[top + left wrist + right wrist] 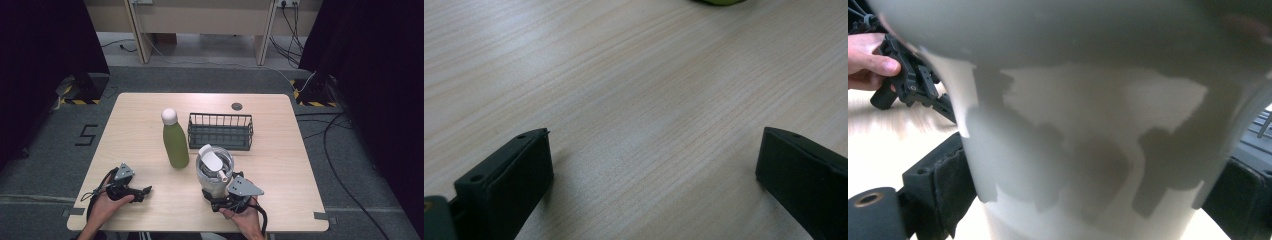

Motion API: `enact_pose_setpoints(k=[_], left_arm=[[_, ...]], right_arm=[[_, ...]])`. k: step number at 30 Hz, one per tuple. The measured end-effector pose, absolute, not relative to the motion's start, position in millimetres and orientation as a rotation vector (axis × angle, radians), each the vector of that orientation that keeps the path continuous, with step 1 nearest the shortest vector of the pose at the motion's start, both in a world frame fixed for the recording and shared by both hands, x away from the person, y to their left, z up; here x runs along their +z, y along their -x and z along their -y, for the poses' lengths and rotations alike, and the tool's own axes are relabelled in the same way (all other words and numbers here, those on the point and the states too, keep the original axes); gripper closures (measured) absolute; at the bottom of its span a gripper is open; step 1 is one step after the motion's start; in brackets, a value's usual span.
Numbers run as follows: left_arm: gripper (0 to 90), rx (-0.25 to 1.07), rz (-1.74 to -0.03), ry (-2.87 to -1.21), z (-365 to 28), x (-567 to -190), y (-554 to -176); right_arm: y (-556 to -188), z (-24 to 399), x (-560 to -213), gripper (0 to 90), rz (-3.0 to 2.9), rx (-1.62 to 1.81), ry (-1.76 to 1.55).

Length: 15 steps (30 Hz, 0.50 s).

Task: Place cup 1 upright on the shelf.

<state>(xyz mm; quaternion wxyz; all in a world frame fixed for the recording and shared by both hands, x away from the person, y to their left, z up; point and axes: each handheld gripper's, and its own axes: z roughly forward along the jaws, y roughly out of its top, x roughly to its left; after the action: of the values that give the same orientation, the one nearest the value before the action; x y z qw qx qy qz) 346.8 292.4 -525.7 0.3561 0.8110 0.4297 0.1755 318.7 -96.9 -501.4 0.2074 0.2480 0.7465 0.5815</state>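
1. Right gripper [223,199] sits at the near edge of the wooden table [280,150], jaws around the lower body of the white kettle [214,172]. In the right gripper view the kettle [1088,130] sits between both black jaws, one flanking each side of its wall; contact looks made, so it is clamped on the kettle.
2. Kettle stands upright near the table's front centre, lid [212,159] on top, spout side facing the person. Its base rests on the tabletop.
3. Left gripper [145,190] lies low at the front left, held in the person's left hand [102,207]. Left gripper view: jaws spread wide, bare wood grain [634,100] between them, nothing held. Released.
4. Left gripper is well apart from the kettle; the same gripper [923,92] and the hand on it [868,60] show at the left of the right gripper view.
5. Green bottle [175,142] with white cap [169,116] stands upright just left of the kettle, apart from it. A sliver of its green base [719,1] shows at the top edge of the left gripper view.
6. Black wire basket [220,141] sits behind the kettle, near it; whether they touch I cannot tell.
7. Right hand [245,217] grips the right gripper from the near edge.
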Motion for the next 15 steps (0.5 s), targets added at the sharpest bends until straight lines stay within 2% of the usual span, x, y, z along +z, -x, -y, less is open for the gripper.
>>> enact_pose_setpoints(k=[15], left_arm=[[1.0,0.453,-1.110,-2.094,-292.4,-525.8,-346.8]], right_arm=[[-322.5,91.9,-504.0,9.3,-2.050,1.641,-0.672]])
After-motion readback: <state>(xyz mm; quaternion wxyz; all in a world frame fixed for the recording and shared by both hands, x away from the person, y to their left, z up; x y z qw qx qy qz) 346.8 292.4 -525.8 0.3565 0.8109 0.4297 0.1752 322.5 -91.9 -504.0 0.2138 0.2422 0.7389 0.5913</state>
